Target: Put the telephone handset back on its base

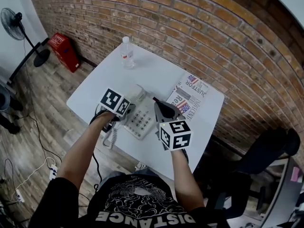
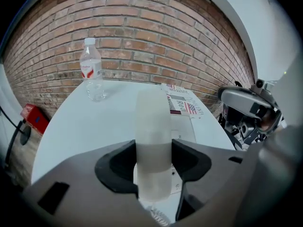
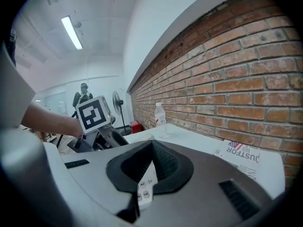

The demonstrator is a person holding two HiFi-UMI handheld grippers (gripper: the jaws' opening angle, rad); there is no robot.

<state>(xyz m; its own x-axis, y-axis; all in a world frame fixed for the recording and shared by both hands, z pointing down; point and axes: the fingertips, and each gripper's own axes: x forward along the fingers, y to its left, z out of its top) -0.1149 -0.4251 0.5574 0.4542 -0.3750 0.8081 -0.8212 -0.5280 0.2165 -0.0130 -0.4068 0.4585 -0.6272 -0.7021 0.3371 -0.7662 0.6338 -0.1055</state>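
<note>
A whitish telephone handset (image 2: 152,141) stands between the jaws of my left gripper (image 2: 153,157), which is shut on it. In the head view the left gripper (image 1: 127,109) holds the handset (image 1: 137,93) over the left side of the pale phone base (image 1: 141,121) on the white table (image 1: 104,80). A coiled cord (image 1: 110,137) hangs off the table's front edge. My right gripper (image 1: 156,100) hovers just right of the base, shut and holding nothing. In the right gripper view the base's keypad (image 3: 147,186) shows below the right gripper (image 3: 151,148).
A clear water bottle (image 1: 127,52) stands at the table's far edge. A newspaper (image 1: 190,94) lies at the right by the brick wall. On the floor are a red box (image 1: 64,51), a standing fan (image 1: 19,30) and cables at the left, and a dark chair (image 1: 266,151) at the right.
</note>
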